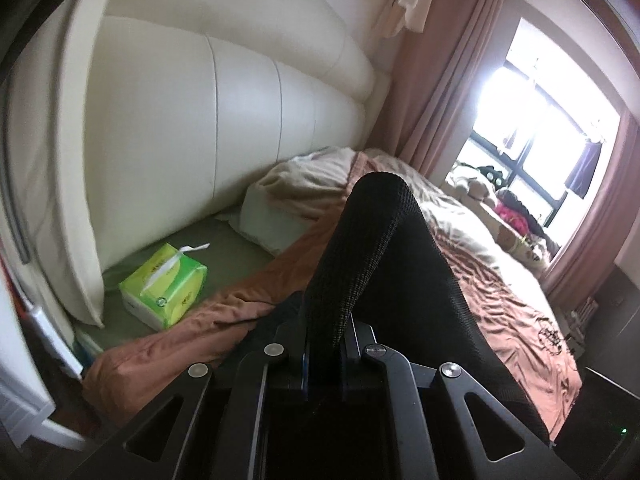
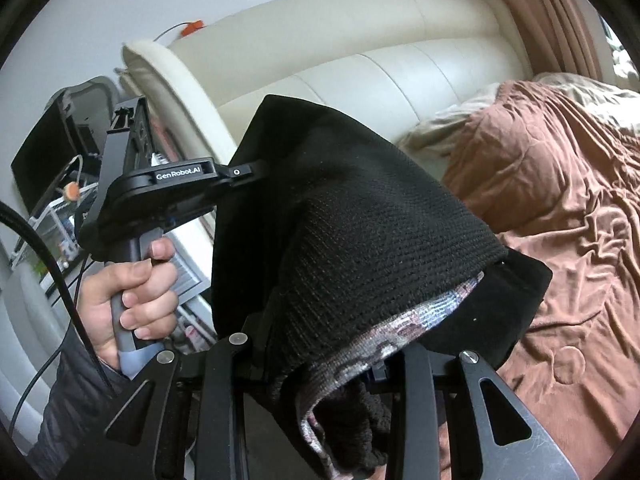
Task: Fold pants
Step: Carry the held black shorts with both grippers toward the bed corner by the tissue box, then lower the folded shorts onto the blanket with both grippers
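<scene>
The black knit pants (image 1: 372, 248) hang in the air above the bed, held at two places. In the left wrist view my left gripper (image 1: 326, 334) is shut on a narrow fold of them, which rises straight ahead of its fingers. In the right wrist view a thick bunch of the pants (image 2: 360, 232), with a patterned inner band (image 2: 408, 320) showing, drapes over my right gripper (image 2: 332, 364) and hides its fingertips. The jaws stand partly apart around that bunch. My left gripper (image 2: 258, 170) also shows there at left, clamped on the pants' edge and held by a hand (image 2: 132, 300).
A brown blanket (image 2: 560, 200) covers the bed below. A cream padded headboard (image 1: 240, 120) stands behind, with a green tissue pack (image 1: 164, 284) and a pillow (image 1: 280, 208) near it. A window with pink curtains (image 1: 440, 80) is at the far right; shelves with clutter (image 2: 52, 208) are at left.
</scene>
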Available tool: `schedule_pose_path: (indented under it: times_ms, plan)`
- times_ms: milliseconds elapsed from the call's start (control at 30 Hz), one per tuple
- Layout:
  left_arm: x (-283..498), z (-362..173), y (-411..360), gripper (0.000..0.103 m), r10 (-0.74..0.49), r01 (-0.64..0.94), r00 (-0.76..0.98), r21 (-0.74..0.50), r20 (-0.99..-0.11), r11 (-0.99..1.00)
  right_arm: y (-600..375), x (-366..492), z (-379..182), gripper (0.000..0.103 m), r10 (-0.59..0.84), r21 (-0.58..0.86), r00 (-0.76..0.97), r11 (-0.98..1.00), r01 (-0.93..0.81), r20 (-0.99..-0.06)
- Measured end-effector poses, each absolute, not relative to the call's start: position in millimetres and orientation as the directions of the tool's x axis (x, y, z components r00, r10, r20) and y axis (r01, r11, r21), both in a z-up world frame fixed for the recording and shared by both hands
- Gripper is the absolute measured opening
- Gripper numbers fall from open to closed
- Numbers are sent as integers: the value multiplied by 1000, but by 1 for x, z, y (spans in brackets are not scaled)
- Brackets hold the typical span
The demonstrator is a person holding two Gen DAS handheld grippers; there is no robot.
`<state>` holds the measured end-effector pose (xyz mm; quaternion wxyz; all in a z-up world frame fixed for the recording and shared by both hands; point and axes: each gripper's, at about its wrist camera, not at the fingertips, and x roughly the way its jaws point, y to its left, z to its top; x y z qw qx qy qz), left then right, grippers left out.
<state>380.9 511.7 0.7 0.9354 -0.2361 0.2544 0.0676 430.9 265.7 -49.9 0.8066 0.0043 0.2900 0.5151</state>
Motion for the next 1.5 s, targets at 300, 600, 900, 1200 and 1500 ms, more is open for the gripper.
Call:
schedule_pose_path:
  times_ms: [300,600,900,1200,1500]
  plan:
    - [453,-29,518,10,-10,-266,811,-385,-585,884,282,468,-64,28,826,349,308,496,-795,-472]
    - [522,-61,503,10,-24,-267,745,-332,-667,905,278,510,-90,28,807,434,318,548,-715,-497]
    - [556,-100,501,21,-13,-324,627,-276,-779,905,277,540,-121,31,782,498,304,592,-634,-543]
    - [495,-80,509,43,35,-365,670,-288,-742,885,269,567,-139,36,830,635,186,529,-563,-526]
    - [446,-99,472,43,-10,-360,659,-327,-752,874,262,589,-128,36,810,600,195,550,-580,-554]
